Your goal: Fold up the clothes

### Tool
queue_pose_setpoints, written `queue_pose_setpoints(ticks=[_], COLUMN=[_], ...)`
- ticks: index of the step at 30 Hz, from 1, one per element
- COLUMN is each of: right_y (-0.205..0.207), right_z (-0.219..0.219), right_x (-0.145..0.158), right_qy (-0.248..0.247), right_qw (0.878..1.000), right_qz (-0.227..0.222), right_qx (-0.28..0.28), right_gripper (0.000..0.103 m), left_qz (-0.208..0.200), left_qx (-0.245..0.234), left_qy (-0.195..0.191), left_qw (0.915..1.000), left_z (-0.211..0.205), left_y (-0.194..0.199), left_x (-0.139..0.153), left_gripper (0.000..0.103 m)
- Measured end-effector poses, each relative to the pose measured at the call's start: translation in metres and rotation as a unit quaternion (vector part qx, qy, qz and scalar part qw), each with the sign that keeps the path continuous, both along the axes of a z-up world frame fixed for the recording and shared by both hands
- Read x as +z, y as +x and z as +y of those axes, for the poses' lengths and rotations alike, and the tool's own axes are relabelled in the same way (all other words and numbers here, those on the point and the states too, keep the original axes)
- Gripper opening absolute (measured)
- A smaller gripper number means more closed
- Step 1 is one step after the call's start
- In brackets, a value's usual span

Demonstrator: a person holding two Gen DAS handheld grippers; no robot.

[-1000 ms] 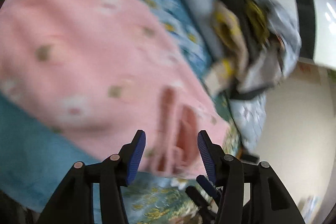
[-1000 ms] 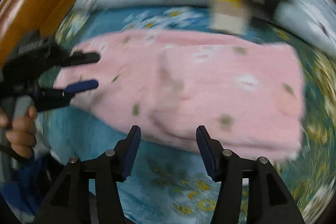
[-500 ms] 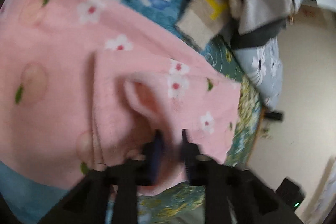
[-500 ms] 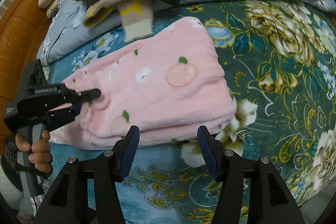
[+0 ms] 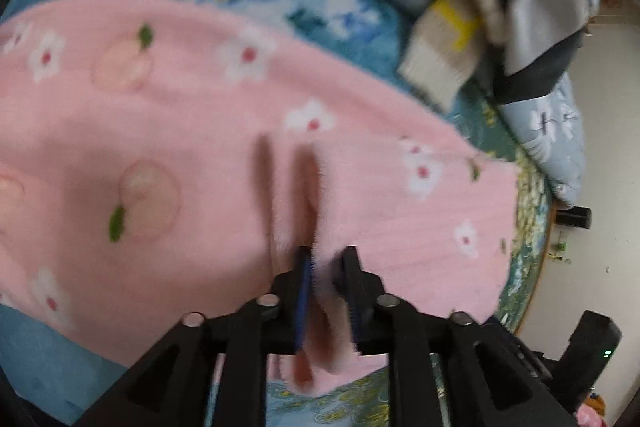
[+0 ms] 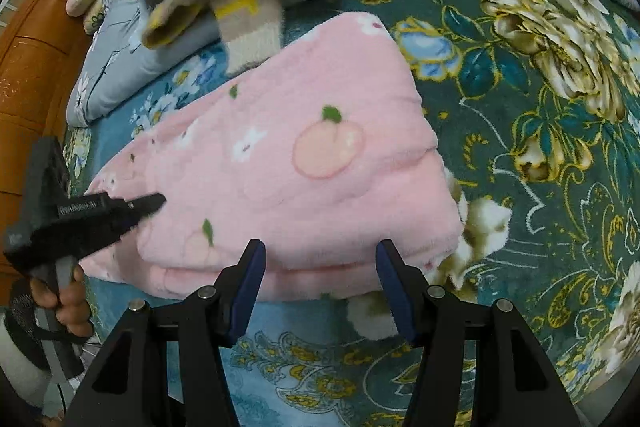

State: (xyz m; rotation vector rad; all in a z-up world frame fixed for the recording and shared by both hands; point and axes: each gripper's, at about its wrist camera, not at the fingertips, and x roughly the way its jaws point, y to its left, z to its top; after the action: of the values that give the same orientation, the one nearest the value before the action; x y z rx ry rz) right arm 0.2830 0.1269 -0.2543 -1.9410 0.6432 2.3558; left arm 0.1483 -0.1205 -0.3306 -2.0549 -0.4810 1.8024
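The pink blanket (image 6: 304,179) looks mostly folded; an edge is pinched by the left gripper (image 5: 326,291), while the right gripper (image 6: 320,283) is held wide just before it.

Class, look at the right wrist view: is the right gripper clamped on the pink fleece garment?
No: the right gripper stands open, its blue-padded fingers spread, just short of the folded pink fleece garment.

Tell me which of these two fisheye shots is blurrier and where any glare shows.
Left wrist view: motion-smeared, the pink fleece garment with peach and flower print soft, the left gripper pinching a ridge of it. Right wrist view: sharp, the open right gripper crisp, edges fisheye-bent; no glare in either.
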Motion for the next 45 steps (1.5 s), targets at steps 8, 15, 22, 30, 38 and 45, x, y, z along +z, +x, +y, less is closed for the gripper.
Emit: queue_pose_setpoints(ticks=[8, 15, 22, 30, 38, 45], right_y=[-0.003, -0.004, -0.013, -0.034, -0.034, -0.047], right_z=[0.012, 0.017, 0.019, 0.010, 0.012, 0.003], right_x=[-0.004, -0.006, 0.017, 0.002, -0.041, -0.030], right_qy=[-0.002, -0.009, -0.013, -0.026, -0.029, -0.010], right_qw=[1.000, 1.000, 1.000, 0.999, 0.999, 0.999], right_qz=[-0.008, -0.009, 0.028, 0.023, -0.033, -0.046], right_qx=[0.003, -0.007, -0.003, 0.013, 0.002, 0.027], right_gripper=[0.059, 0.059, 0.059, 0.059, 0.059, 0.059], left_qz=[-0.010, 0.005, 0.126, 0.030, 0.009, 0.010], left_qx=[0.042, 0.001, -0.079, -0.028, 0.013, 0.075], left_qy=[0.009, 0.022, 0.030, -0.037, -0.016, 0.039], left_qw=[0.9990, 0.9997, 0.9884, 0.9985, 0.9997, 0.9963], left_z=[-0.015, 0.003, 0.023, -0.009, -0.019, -0.049], left_y=[0.001, 0.000, -0.033, -0.052, -0.053, -0.047], left_x=[-0.010, -0.003, 0.075, -0.007, -0.023, 0.004], left_gripper=[0.058, 0.018, 0.017, 0.022, 0.030, 0.050])
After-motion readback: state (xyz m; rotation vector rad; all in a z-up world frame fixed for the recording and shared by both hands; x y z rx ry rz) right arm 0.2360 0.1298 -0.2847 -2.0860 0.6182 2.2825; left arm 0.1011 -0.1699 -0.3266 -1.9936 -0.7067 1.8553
